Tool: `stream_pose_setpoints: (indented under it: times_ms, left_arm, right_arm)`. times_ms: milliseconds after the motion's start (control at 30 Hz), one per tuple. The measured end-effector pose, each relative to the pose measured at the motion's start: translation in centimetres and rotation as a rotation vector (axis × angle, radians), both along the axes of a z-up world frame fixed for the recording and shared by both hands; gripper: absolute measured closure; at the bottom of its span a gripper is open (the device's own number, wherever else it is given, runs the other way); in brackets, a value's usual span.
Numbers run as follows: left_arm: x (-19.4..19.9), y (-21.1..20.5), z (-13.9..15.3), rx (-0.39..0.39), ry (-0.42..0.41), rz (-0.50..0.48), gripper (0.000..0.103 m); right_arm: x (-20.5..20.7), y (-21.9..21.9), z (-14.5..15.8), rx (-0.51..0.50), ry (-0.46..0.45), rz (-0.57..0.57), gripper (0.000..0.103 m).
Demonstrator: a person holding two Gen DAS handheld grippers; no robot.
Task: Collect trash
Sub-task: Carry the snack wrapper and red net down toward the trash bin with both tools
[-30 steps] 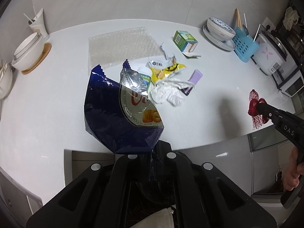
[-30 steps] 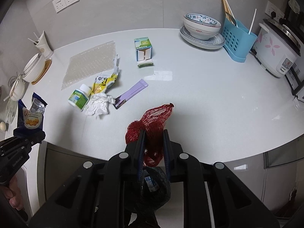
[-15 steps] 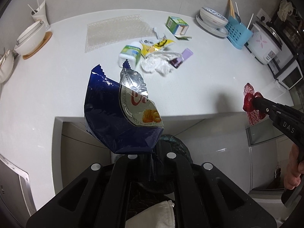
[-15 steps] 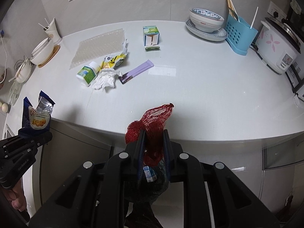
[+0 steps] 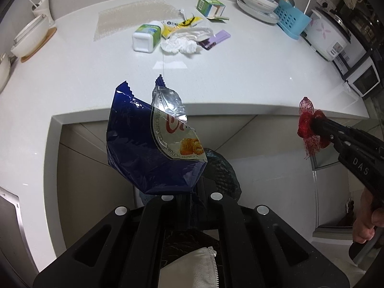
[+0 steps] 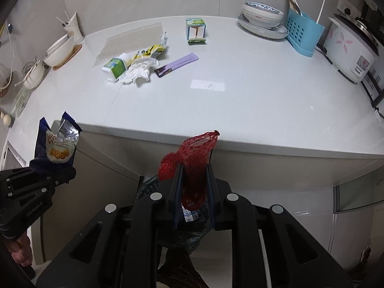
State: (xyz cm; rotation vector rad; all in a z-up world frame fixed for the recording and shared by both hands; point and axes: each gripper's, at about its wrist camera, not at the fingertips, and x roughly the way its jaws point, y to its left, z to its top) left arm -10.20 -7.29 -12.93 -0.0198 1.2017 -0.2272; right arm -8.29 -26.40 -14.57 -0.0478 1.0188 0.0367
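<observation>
Between the closed fingers of the left gripper (image 5: 189, 201) a torn dark-blue foil biscuit wrapper (image 5: 148, 148) is pinched by its bottom seam, off the front edge of the white counter (image 6: 240, 110). The right gripper (image 6: 193, 192) clamps a crumpled red mesh net bag (image 6: 194, 158), also past that edge. Below both sits a black-lined trash bin (image 5: 222, 170). Toward the counter's back-left corner lie a white tissue (image 6: 136, 70), green-labelled bottle (image 6: 115, 67) and purple wrapper (image 6: 177, 63).

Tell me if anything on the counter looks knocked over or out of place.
Yes. A small white bottle with a green label lies on its side amid litter: a crumpled tissue, a yellow wrapper and a purple packet. Behind them, a little green carton stands with its flap open.
</observation>
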Motion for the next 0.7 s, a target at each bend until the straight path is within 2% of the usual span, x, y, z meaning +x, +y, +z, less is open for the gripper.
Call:
stream_pose_setpoints:
  times_ms: [233, 700]
  left_arm:
    - [-0.7, 0.2, -2.2, -0.020, 0.037, 0.016, 0.102]
    - [-1.0, -0.7, -5.9, -0.029, 0.041, 0.007, 0.102]
  right_arm:
    - [-1.0, 0.2, -2.7, 0.004, 0.001, 0.027, 0.086]
    - [-1.1, 0.0, -7.8, 0.016, 0.071, 0.025, 0.086]
